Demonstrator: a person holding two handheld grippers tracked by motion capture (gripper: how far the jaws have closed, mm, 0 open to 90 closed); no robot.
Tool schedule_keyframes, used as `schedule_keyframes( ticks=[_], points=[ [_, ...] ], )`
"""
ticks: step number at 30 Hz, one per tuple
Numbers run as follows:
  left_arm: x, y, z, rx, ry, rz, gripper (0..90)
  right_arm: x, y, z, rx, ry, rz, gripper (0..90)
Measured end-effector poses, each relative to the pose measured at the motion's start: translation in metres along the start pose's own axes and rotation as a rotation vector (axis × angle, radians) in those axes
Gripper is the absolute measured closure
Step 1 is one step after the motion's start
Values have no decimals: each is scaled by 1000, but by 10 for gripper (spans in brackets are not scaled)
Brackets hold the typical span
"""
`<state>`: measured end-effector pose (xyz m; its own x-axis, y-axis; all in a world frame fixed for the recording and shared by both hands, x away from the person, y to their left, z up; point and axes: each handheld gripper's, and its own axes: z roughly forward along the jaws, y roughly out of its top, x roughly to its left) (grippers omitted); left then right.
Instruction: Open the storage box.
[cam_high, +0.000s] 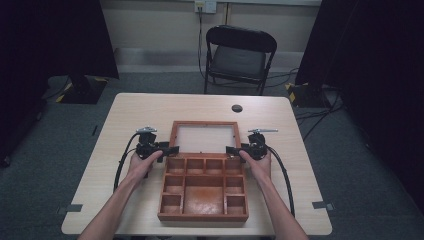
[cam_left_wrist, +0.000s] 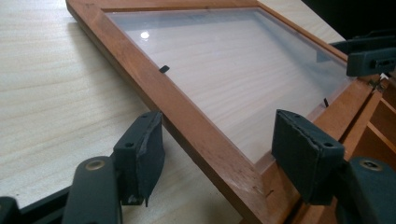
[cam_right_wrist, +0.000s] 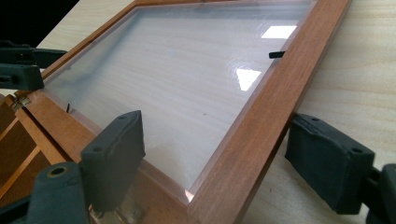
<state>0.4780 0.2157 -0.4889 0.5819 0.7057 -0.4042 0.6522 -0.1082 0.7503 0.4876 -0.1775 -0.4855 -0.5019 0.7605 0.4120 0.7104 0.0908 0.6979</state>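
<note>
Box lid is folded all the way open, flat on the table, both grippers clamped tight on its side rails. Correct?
Not quite. The glass-paned wooden lid of the compartmented wooden box does lie open, flat on the light wooden table, but neither gripper clamps it. In each gripper view the left gripper and right gripper straddle a side rail with visible gaps.

This looks like a test room in a lab, not a home. A plain light wood table (cam_high: 150, 107) stands in the middle on gray carpet (cam_high: 45, 165). Behind the table is one black folding chair (cam_high: 239, 57) by a bare wall. Tall black curtains (cam_high: 55, 35) hang on both sides of the table. Cables (cam_high: 320, 120) run over the floor near it. Bits of tape (cam_high: 324, 205) mark the floor by the table's near corners.
</note>
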Motion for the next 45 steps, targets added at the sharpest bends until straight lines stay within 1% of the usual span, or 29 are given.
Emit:
schedule_keyframes(
  ticks=[4, 5, 7, 8, 11, 14, 15, 17, 20, 21, 23, 24, 25, 26, 30, 32, 35, 37, 38, 42, 43, 45],
  points=[
    [-1, 1, -1, -2, 9, 10, 325, 2, 1, -1, 3, -8, -2, 191],
    [-1, 1, -2, 2, 5, 12, 324, 1, 1, -2, 3, -8, -2, 193],
    [-1, 1, -3, 4, 1, 16, 322, 1, 2, -4, -1, -34, -15, 217],
    [-1, 1, -4, 8, 0, 19, 322, 1, 2, -6, -2, -38, -21, 217],
    [-2, 1, -4, 5, 1, 14, 316, 2, 3, -10, -15, -29, -33, 217],
    [-3, 2, -8, 15, 9, 34, 294, 4, 5, -15, -30, -33, -40, 218],
    [-4, 2, -9, 10, 11, 34, 283, 5, 6, -16, -34, -34, -44, 218],
    [-5, 3, -12, 2, 23, 37, 269, 6, 7, -19, -40, -33, -47, 218],
    [-7, 3, -20, -5, 29, 46, 258, 7, 8, -27, -43, -37, -59, 218],
    [-7, 2, -22, -4, 32, 60, 251, 8, 8, -30, -44, -40, -63, 218],
    [-7, 2, -27, 5, 46, 70, 242, 7, 9, -37, -62, -44, -60, 218],
    [-7, 2, -29, 2, 48, 65, 236, 7, 9, -40, -71, -46, -56, 218],
    [-7, 2, -32, -3, 49, 62, 232, 7, 8, -43, -79, -46, -55, 218],
    [-7, 1, -36, -8, 56, 71, 231, 7, 7, -45, -78, -47, -54, 218],
    [-8, 0, -44, 1, 82, 92, 223, 7, -1, -56, -76, -58, -68, 218],
    [-8, -2, -49, 3, 85, 107, 221, 6, -5, -62, -81, -63, -72, 218],
    [-11, -7, -56, 3, 106, 120, 221, 7, -10, -71, -82, -73, -80, 216],
    [-13, -10, -61, 23, 121, 142, 221, 8, -14, -78, -79, -77, -86, 214],
    [-14, -12, -63, 23, 125, 147, 221, 8, -16, -82, -74, -76, -90, 212],
    [-16, -19, -75, 19, 147, 155, 221, 11, -24, -95, -65, -86, -108, 205],
    [-17, -20, -77, 26, 149, 155, 221, 11, -27, -99, -67, -88, -115, 204],
    [-17, -25, -81, 45, 164, 170, 220, 11, -32, -105, -62, -92, -115, 202]
  ],
)
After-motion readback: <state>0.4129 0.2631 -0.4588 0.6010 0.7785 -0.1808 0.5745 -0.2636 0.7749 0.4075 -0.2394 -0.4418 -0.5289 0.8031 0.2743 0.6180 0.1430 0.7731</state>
